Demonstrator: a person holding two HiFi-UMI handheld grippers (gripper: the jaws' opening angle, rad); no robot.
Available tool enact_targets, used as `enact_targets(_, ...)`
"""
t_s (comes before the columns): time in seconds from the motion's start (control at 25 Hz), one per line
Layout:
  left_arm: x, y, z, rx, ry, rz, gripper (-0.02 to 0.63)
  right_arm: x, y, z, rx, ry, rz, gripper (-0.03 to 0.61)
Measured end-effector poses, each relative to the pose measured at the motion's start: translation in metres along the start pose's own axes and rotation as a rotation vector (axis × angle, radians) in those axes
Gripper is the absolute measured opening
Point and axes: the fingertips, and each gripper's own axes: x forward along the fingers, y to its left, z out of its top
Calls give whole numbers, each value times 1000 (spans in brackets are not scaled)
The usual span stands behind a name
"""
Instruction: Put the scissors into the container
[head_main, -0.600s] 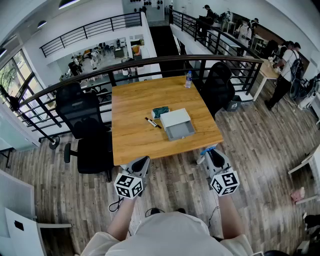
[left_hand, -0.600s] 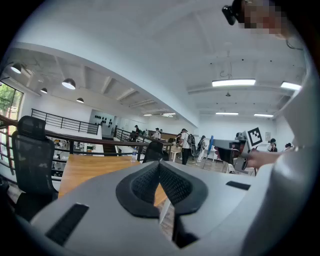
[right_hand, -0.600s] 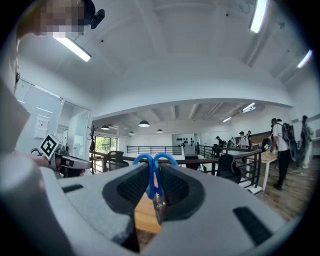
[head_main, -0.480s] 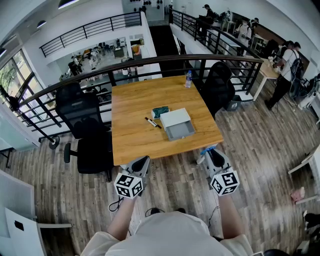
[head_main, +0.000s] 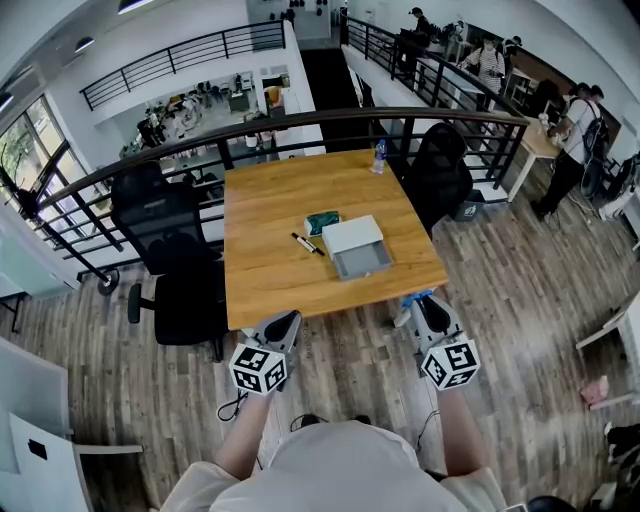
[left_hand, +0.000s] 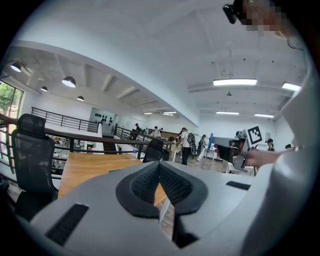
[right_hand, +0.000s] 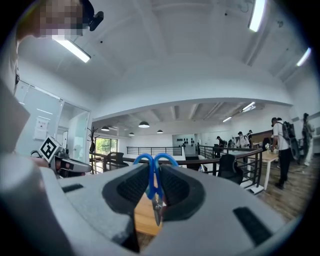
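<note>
Blue-handled scissors (right_hand: 154, 184) stand upright between the jaws of my right gripper (right_hand: 156, 192), which is shut on them; in the head view their blue handles (head_main: 415, 298) show at that gripper (head_main: 419, 304). The container (head_main: 352, 237), a white box with an open grey tray, sits on the wooden table (head_main: 270, 200) right of centre. Both grippers hover in front of the table's near edge, well short of the container. My left gripper (head_main: 289, 320) is shut, its black pads (left_hand: 172, 182) meeting with nothing between them.
A black pen (head_main: 306, 245) and a teal object (head_main: 321, 222) lie just left of the container. A water bottle (head_main: 378, 158) stands at the far right edge. Black office chairs (head_main: 165, 225) flank the table, with a railing (head_main: 300, 120) behind and people far right.
</note>
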Motion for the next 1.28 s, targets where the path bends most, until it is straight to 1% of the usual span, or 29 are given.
enact_targets(0.48, -11, 15, -8, -2, 15, -33, -8, 2, 19, -8, 12, 8, -39, 80)
enact_targets(1.0, -26, 38, -16, 10, 45, -109, -8, 4, 51, -12, 0, 18, -112, 80)
enact_targets(1.28, -22, 47, -19, 15, 59, -136, -8, 1, 55, -21, 6, 37, -147, 80)
